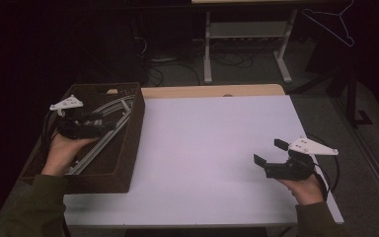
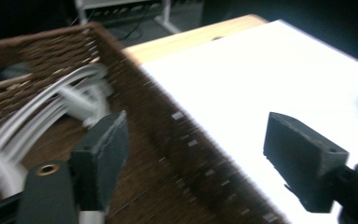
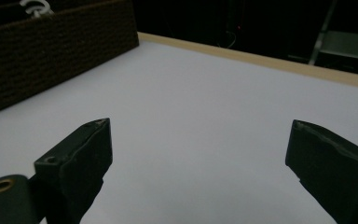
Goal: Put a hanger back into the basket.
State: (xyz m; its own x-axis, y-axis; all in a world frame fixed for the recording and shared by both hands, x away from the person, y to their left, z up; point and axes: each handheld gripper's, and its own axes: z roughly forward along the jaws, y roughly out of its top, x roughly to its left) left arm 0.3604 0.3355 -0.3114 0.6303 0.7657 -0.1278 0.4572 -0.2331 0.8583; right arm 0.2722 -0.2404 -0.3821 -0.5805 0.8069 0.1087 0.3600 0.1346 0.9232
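White tabletop (image 1: 212, 148) bare; hangers (image 1: 109, 118) lie in basket (image 1: 128, 143), my left gripper (image 1: 109, 123) above them, right gripper (image 1: 271, 154) beside it, both wide open, empty.

Your left gripper (image 1: 109, 124) hid the middle of the white hangers (image 1: 109, 112) lying in the brown wicker basket (image 1: 134, 129) at the table's left side. In the left gripper view those hangers (image 2: 37, 116) were smeared by motion blur, cut off at the left edge, and their number could not be told. In the right gripper view the basket (image 3: 51, 51) was cut off by the left edge.
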